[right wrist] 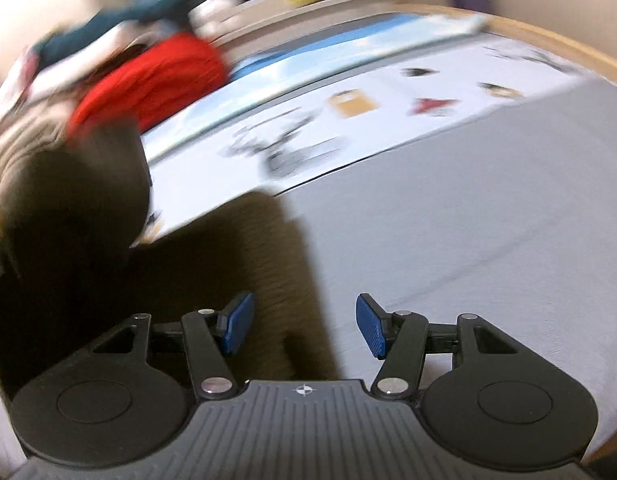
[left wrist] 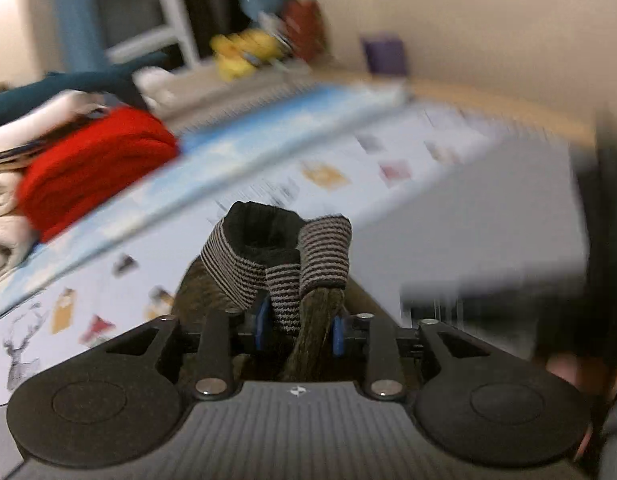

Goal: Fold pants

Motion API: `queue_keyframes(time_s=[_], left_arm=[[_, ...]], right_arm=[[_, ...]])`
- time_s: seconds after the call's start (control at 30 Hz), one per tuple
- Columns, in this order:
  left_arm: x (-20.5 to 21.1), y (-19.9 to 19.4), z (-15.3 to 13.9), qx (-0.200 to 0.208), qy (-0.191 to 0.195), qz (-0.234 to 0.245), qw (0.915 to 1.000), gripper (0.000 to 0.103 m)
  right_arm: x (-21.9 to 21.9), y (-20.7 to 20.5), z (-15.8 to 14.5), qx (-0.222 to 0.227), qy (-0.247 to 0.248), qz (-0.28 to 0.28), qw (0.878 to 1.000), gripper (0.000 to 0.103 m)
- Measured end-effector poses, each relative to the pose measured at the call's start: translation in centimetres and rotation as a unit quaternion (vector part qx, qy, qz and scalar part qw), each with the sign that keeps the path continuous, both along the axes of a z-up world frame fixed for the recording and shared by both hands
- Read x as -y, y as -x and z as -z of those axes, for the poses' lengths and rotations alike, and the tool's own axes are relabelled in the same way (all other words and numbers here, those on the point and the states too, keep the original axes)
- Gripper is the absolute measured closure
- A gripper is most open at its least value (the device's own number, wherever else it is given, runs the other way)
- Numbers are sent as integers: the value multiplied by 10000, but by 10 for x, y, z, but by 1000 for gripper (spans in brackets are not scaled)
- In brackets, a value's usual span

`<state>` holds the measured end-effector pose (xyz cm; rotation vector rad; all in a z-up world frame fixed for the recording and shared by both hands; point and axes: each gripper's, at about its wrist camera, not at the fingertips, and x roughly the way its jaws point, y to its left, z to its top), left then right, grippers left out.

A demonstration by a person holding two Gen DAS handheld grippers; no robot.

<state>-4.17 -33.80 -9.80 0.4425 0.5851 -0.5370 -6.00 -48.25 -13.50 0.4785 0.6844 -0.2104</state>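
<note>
The olive-brown pants [left wrist: 312, 328] have grey-and-black striped rib cuffs [left wrist: 324, 252]. My left gripper [left wrist: 300, 330] is shut on the bunched cuffs and cloth, which stick up between its blue pads [left wrist: 338, 336] above the bed. In the right wrist view the pants [right wrist: 228, 264] lie as a dark brown mass across the grey bed cover [right wrist: 468, 240], reaching under the left finger. My right gripper [right wrist: 304, 328] stands open just above the cloth's right edge, with nothing pinched between its pads [right wrist: 370, 332].
A pile of folded clothes with a red piece [left wrist: 96, 160] on top sits at the left, also in the right wrist view as the red piece [right wrist: 156, 76]. A white printed sheet [left wrist: 328, 176] and blue bedding [left wrist: 268, 120] lie behind. A hand [left wrist: 568, 368] shows at the right edge.
</note>
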Motion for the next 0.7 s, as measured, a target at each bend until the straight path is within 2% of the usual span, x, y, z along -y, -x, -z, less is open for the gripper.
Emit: queue_keyframes(time_s=[0.03,0.07,0.13,0.17,0.2,0.3,0.37,0.43,0.47,0.5,0.53,0.6,0.63,0.7], left_arm=[[7,-1,14,-242,-169,85,9995,55],[8,-1,25,-527,-207,189,9982,51],[-8,0,33,-820,52,292,9962,41],[-19,5,31,-741,149,294,9967,37],[-30,9,28,-630,229,298,9973,28],[-74,9,17,-487,634,240,9965,26],[-108,-1,17,-632,852,-49,9943,31],[-138,-15,22,-845,977,-400,9908,46],[-153,-22,28,-957,1032,-619,9881,49],[-167,-28,36,-1080,1116,-861,9841,59],[-183,-31,40,-1204,1235,-1069,9792,65],[-206,-34,55,-1452,1463,-1434,9680,67],[-215,-38,61,-1541,1492,-1542,9645,71],[-230,-34,68,-1638,1539,-1560,9618,72]], right_arm=[[11,3,1,40,-108,219,9997,44],[20,7,3,74,-234,399,9989,43],[34,12,8,138,-555,542,9969,43],[37,13,10,178,-725,497,9960,43],[38,12,12,216,-902,385,9949,43],[28,2,14,232,-1175,-113,9927,36],[16,-7,16,125,-1364,-481,9894,26],[2,-14,18,-35,-1405,-687,9877,26],[-4,-15,18,-46,-1331,-684,9887,26],[-8,-17,16,-30,-1264,-662,9898,26],[-10,-19,15,-18,-1236,-634,9903,26],[-13,-22,14,-39,-1240,-550,9907,26],[-14,-22,13,-22,-1188,-445,9919,26],[-14,-16,7,141,-1018,-300,9943,25]])
